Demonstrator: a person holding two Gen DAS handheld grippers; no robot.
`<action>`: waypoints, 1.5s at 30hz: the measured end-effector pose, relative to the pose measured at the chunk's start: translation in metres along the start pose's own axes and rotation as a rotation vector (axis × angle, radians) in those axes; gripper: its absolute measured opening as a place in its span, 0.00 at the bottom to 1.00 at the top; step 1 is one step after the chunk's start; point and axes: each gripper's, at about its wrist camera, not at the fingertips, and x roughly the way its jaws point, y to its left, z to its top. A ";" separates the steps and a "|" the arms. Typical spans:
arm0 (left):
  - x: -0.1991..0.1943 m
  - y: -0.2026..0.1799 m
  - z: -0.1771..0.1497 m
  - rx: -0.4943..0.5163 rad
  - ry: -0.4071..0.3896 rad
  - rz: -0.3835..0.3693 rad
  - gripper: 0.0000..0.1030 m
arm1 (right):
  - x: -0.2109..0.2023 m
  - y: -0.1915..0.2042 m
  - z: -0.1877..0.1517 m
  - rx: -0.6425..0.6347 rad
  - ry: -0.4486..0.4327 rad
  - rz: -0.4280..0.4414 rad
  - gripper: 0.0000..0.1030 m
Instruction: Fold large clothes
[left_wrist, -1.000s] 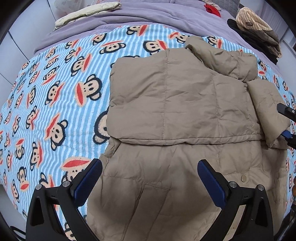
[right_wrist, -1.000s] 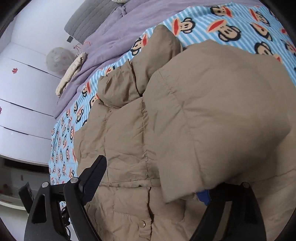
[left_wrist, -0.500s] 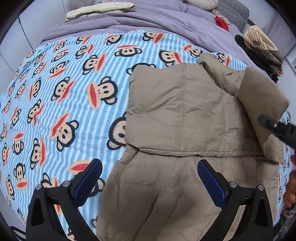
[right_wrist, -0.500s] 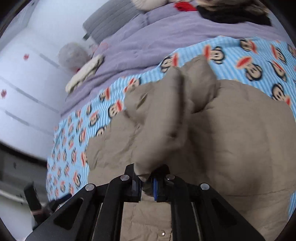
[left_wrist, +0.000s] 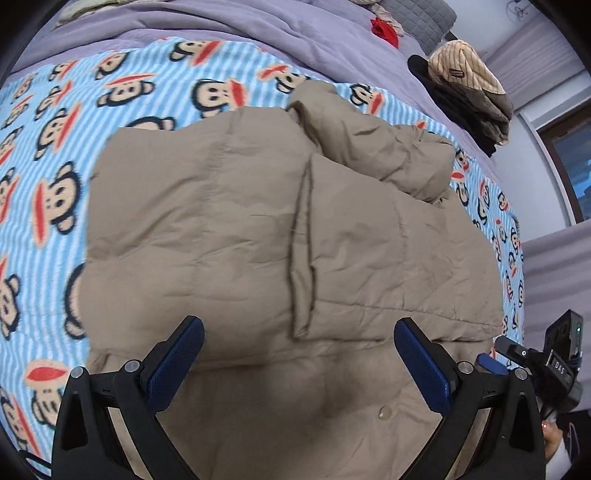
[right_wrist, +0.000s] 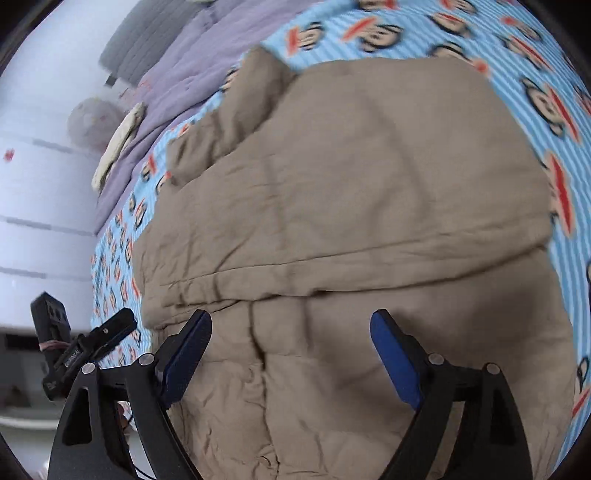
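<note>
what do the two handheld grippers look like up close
Both are alike: the left gripper and the right gripper each have two black angular plastic fingers with triangular cut-outs and silver bolt heads at the joints, and flat, ribbed blue pads on the inner faces. Seen from the other wrist, each carries a boxy black camera block; the left one's has a band around it.
</note>
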 end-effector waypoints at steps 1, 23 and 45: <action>0.008 -0.007 0.004 0.004 0.005 -0.008 1.00 | -0.006 -0.017 0.003 0.052 -0.017 0.008 0.88; -0.023 0.014 0.005 0.074 -0.051 0.193 0.14 | 0.028 -0.057 0.053 0.190 -0.074 0.046 0.07; 0.035 0.002 0.017 0.133 0.040 0.233 0.14 | -0.041 -0.082 0.110 0.158 -0.190 0.074 0.74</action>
